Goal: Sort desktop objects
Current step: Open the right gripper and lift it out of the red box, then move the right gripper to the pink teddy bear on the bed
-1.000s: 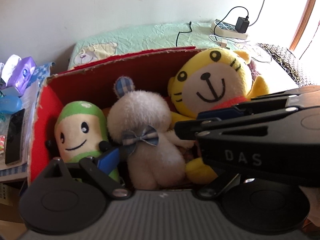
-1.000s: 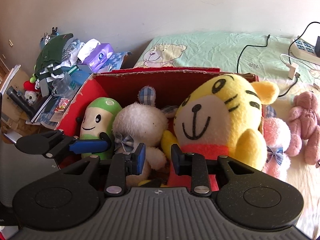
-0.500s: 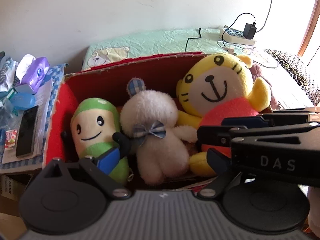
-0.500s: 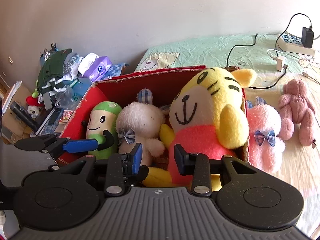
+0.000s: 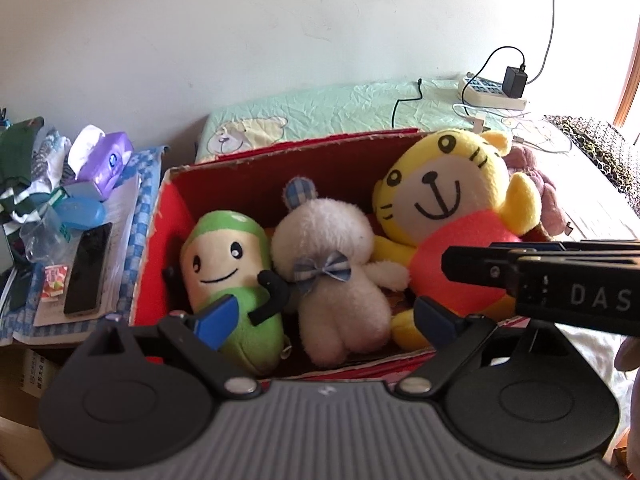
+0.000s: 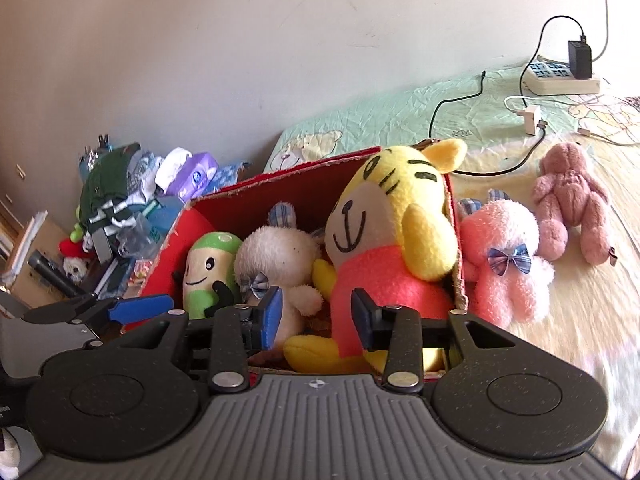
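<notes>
Both grippers have drawn back from the red box (image 6: 208, 208) since a second ago, so more of it shows. Inside the box sit a green plush (image 5: 232, 276) at its left wall, a white plush (image 5: 332, 268) in the middle and a yellow tiger plush (image 6: 392, 240) at its right wall. Just outside that right wall, on the bed (image 6: 560, 320), stands a pink plush (image 6: 508, 264), with a mauve plush (image 6: 568, 204) beyond it. The left gripper (image 5: 324, 320) and right gripper (image 6: 316, 312) hold nothing, jaws apart.
</notes>
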Motion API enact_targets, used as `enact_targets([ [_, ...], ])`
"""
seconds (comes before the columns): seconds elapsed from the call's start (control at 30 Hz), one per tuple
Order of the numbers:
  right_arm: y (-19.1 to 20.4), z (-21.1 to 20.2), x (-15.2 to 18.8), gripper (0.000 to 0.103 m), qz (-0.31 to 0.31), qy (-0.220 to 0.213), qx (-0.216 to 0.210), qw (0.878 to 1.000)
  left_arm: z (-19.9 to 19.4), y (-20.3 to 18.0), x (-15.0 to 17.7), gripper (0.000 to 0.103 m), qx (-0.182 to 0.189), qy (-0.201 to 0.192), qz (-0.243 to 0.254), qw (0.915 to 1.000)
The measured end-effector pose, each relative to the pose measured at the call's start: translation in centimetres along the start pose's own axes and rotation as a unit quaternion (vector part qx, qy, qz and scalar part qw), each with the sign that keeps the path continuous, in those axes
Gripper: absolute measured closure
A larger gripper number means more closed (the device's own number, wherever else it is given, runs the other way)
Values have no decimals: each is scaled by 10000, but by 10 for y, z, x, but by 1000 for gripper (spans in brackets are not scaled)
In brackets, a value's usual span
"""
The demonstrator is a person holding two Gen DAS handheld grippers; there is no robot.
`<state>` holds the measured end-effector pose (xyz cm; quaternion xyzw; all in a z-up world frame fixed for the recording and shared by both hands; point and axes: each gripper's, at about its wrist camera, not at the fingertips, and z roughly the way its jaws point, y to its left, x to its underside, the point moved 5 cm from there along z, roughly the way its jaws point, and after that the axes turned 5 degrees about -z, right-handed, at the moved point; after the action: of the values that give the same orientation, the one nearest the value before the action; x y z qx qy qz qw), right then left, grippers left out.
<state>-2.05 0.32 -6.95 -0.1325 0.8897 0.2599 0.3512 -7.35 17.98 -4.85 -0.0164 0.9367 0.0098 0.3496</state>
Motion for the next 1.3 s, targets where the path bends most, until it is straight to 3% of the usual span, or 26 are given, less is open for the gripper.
enact_targets([
  [0.33,-9,-9,3,59,196,-146,-452,9987,-5,-8,1,8,-68,9,-156,9999],
  [0.7,-44,-28,-2,59,615,-247,-1492,9866,-28,-25,0,8,339,-428,-456,9975],
  [0.8,-62,-43,-5,59,713,-436,-1657,9826,-37,-37,-5,8,593,-568,-520,9953],
  [0.93,-98,-59,-5,59,1027,-636,-1683,9783,-50,-66,-15,8,1232,-819,-470,9879],
  [1.07,-146,-67,-2,58,1381,-653,-1314,9795,-51,-109,-23,8,1847,-891,-240,9785],
  [1.3,-216,-77,7,59,1884,-602,-815,9768,-25,-187,-22,8,2537,-571,102,9655],
])
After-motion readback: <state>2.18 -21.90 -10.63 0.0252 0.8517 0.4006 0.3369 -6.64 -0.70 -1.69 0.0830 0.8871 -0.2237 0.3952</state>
